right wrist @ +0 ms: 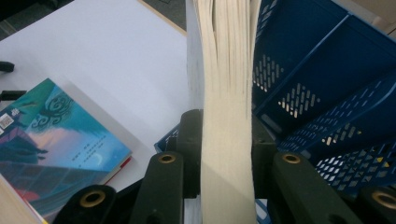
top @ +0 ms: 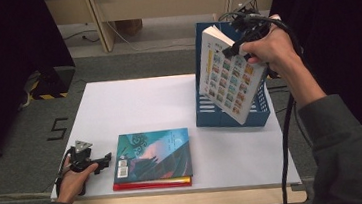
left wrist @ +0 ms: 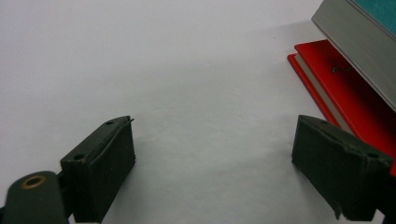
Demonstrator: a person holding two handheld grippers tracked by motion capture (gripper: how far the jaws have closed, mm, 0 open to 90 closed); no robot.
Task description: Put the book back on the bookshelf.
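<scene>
High view. White table [top: 134,106] across the centre of the frame. Right gripper [top: 236,46] in the upper right, held by the right hand [top: 272,48], jaws clamped on a thick paperback book [top: 229,77] whose cover carries a grid of small coloured pictures. The book hangs tilted over the blue file rack [top: 220,116], its lower corner at the rack's front edge right of centre. Left gripper [top: 105,158] at the lower left, resting on the table in the left hand [top: 71,185], tips pointing at a stack of two books: a teal illustrated hardcover [top: 154,155] lying on a red book [top: 152,184]. Jaw spacing on the left cannot be read from here.

Left gripper view. Both black pads [left wrist: 100,168] stand wide apart at the bottom of the frame with bare table between them, nothing gripped. At the right edge, the red book [left wrist: 345,88] shows its cover edge and page block, with the teal hardcover's [left wrist: 359,37] grey page edge overhanging it; the right pad sits just beside the red book.

Right gripper view. The jaws pinch the paperback's cream page block [right wrist: 226,140] at centre, pages fanning towards the top of the frame. The rack's perforated blue dividers [right wrist: 317,93] fill the right side, directly behind the book. The teal hardcover [right wrist: 51,140] lies at the lower left.
</scene>
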